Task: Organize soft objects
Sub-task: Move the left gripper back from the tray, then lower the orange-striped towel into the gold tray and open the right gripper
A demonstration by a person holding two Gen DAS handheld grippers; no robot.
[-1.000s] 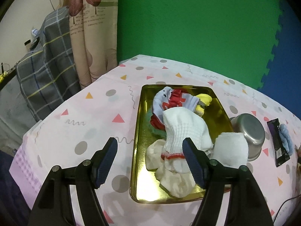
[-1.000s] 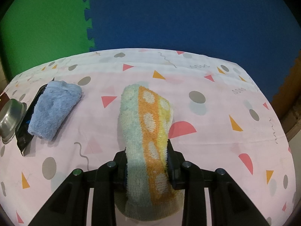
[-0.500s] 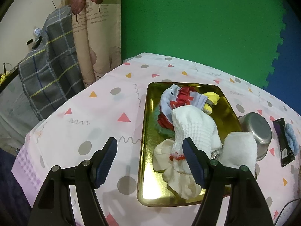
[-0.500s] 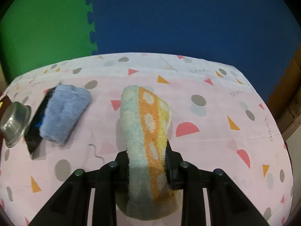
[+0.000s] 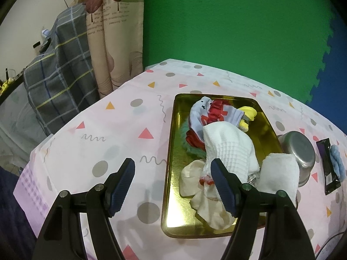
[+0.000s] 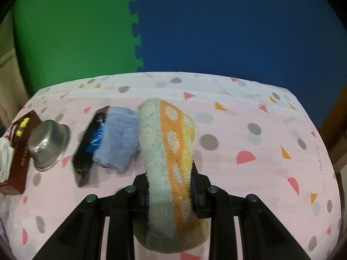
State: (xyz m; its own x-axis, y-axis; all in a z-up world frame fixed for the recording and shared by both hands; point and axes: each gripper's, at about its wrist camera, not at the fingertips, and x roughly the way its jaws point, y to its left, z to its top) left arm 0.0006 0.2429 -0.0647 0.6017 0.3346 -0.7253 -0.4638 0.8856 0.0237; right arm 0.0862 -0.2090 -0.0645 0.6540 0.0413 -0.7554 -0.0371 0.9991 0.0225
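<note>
The fuzzy striped sock [image 6: 171, 169], banded in pale green, orange and yellow with white dots, is being pinched by the right gripper [image 6: 170, 195]. Its jaws are pressing into the sock from both sides, and the fabric is bulging out ahead of them and drooping below them. The sock is sitting clear of the pink patterned tablecloth [image 6: 249, 173], not lying on it.

Just beyond the gripper's left side, a folded blue cloth [image 6: 119, 138] is lying on top of a black packet [image 6: 86, 151], close to the raised end of the sock. Further left of that, an upturned metal bowl [image 6: 47, 143] is resting on the cloth, and at the far left edge of the view the corner of the gold tray [image 6: 19, 158] is showing.

The left gripper [image 5: 172, 177] is hanging above the near end of that gold tray [image 5: 171, 173], its jaws standing spread wide with nothing between them. Ahead of it and slightly to its right, the tray is holding a heap of soft things: a white ribbed sock [image 5: 229, 151] on top, a cream one [image 5: 206, 208] nearest the gripper, a grey and red one [image 5: 208, 114] further off, a yellow piece [image 5: 248, 113] at the far end. A white folded cloth [image 5: 277, 173] is leaning over the tray's right rim, touching the metal bowl [image 5: 297, 149].
</note>
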